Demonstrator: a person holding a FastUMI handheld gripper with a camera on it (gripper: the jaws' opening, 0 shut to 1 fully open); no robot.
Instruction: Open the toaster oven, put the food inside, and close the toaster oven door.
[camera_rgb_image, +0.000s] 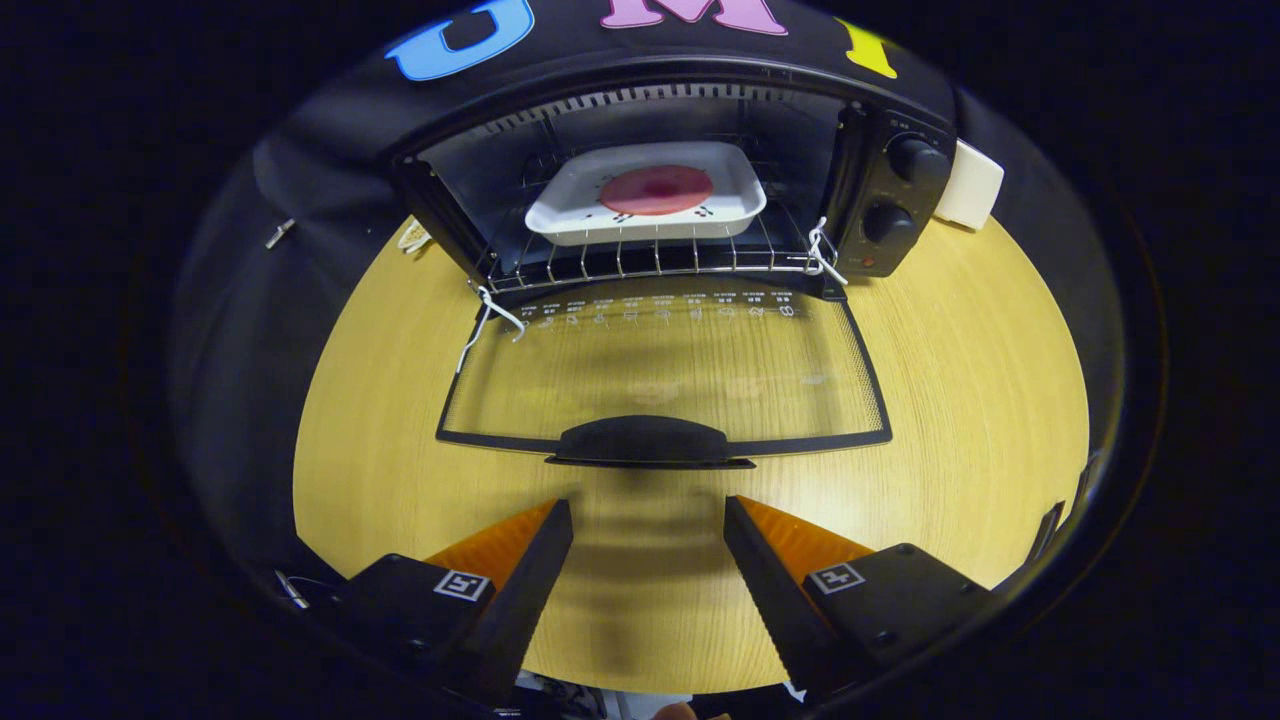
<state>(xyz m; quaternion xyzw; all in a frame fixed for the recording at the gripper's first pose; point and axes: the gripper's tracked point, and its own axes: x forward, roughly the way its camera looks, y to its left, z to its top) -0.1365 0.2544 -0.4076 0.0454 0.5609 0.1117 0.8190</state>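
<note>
The black toaster oven (880, 190) stands at the far side of the round wooden table, its glass door (665, 375) folded down flat toward me. Inside, a white rectangular dish (570, 210) holding a round red slice of food (656, 189) rests on the wire rack (650, 262). The door's black handle (645, 442) lies just ahead of my fingertips. My gripper (648, 512) is open above the table, with nothing between its two black fingers (530, 580).
Two black knobs (915, 158) sit on the oven's right panel. A white block (970, 185) stands behind the oven's right side. White string is tied at both door hinges (822, 252). Bare wooden tabletop (980, 400) stretches on both sides of the door.
</note>
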